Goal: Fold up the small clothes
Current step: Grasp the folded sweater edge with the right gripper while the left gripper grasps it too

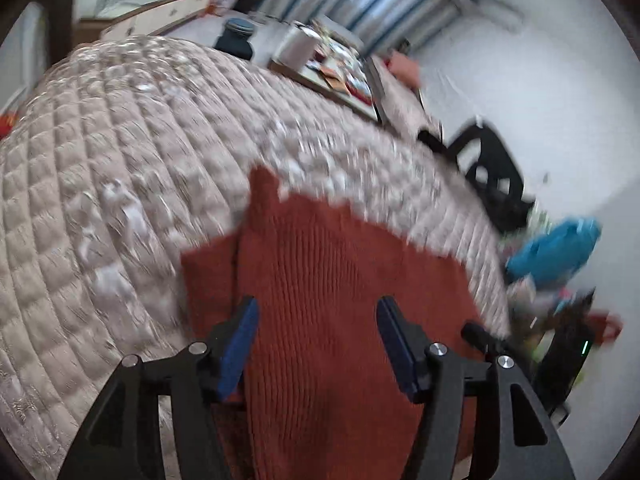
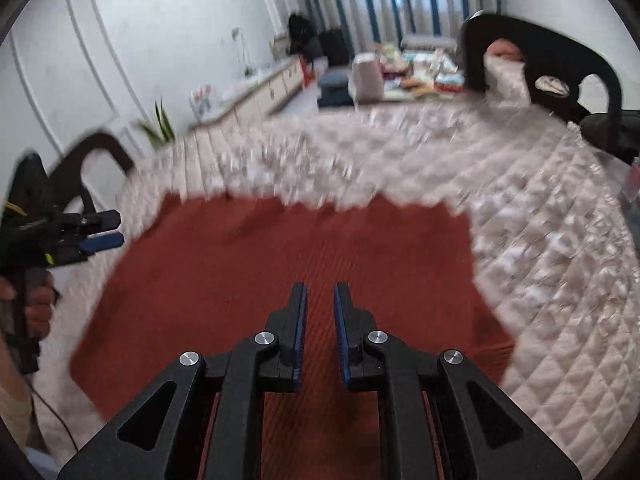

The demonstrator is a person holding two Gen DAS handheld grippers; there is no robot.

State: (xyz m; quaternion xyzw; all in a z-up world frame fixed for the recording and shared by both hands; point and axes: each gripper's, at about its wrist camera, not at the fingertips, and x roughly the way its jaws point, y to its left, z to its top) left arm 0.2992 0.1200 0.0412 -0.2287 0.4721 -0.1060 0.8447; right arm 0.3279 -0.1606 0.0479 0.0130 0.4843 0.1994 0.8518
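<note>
A rust-red ribbed knit garment (image 1: pixel 340 300) lies spread flat on a beige quilted table cover (image 1: pixel 100 160). My left gripper (image 1: pixel 316 308) is open, its blue pads wide apart, hovering over the garment. In the right wrist view the garment (image 2: pixel 260 248) fills the middle and my right gripper (image 2: pixel 320 294) hovers over its near part with a narrow gap between the pads and nothing between them. The left gripper (image 2: pixel 100 232) shows at the left edge there, held by a hand, beside the garment's left edge. Both views are motion-blurred.
A cluttered tray (image 1: pixel 340 76) and a dark jar (image 1: pixel 236 38) sit at the far end of the cover. Dark chairs (image 2: pixel 560 64) stand at the table's sides. A blue bag (image 1: pixel 556 248) and clutter lie on the floor. A cabinet (image 2: pixel 256 96) lines the wall.
</note>
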